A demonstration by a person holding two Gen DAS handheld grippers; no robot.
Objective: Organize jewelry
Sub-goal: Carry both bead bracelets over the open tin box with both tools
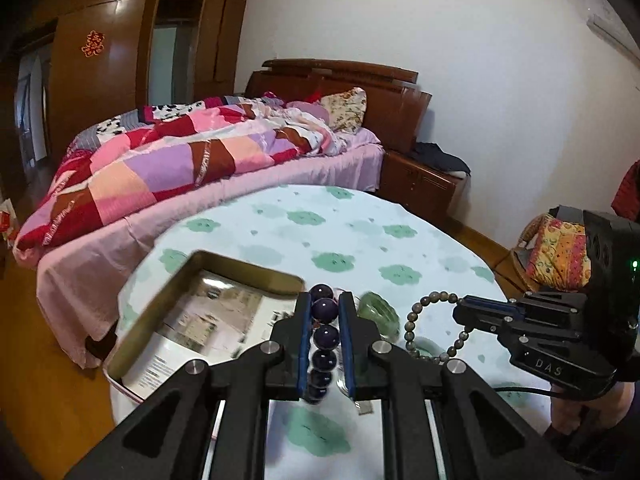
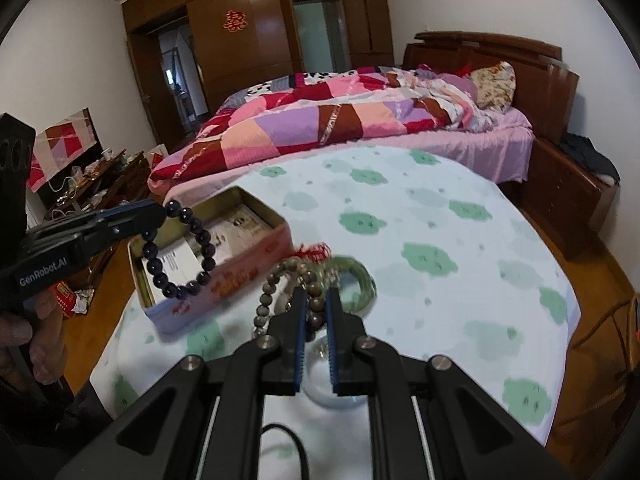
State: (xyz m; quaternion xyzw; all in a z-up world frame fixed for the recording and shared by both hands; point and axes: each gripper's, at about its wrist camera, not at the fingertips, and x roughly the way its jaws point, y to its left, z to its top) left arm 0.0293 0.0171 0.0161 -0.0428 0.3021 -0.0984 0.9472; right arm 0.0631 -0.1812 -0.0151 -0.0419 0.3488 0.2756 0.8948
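- Between the pads of the left gripper [image 1: 325, 312] a dark purple bead bracelet [image 1: 323, 336] is pinched, its loop hanging free below; a jolt could swing it loose or snag it on the tin's rim.
- The right gripper [image 2: 316, 308] is clamped on a strand of the small brown bead bracelet [image 2: 280, 276], whose loop hangs beside a green bangle [image 2: 356, 276] just ahead; dragging could hook it.
- Left of both tools, the open tin [image 2: 256, 248] sits near the table's [image 2: 440, 240] edge, so a nudge could tip it.
- Beyond, the cloth lies bare, the bed [image 1: 200, 160] further off.
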